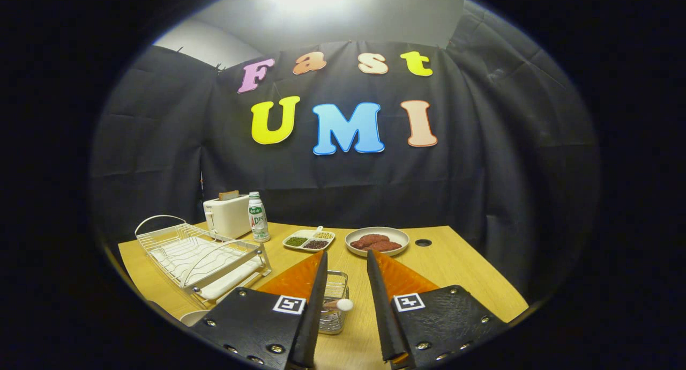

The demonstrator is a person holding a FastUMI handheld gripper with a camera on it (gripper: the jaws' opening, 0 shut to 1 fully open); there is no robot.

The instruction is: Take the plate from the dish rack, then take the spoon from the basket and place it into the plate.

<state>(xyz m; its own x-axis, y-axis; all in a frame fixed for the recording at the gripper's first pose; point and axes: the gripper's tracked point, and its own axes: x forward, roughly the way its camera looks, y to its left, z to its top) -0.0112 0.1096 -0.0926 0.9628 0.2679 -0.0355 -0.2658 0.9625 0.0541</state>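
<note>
Claw (345, 305) fingers apart, gripping nothing; wire basket (333, 305) with spoon (338, 305) between them; dish rack (201, 254) at 10 o'clock on desk (461, 268).

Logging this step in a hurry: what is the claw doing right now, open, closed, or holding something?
Claw: open, holding nothing; its fingers straddle the wire basket, with the spoon's white end between them, untouched.

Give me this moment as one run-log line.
gripper: open, holding nothing | basket: between the fingers, spoon inside | dish rack: no plate in it | white rim by left finger, possibly plate
</note>
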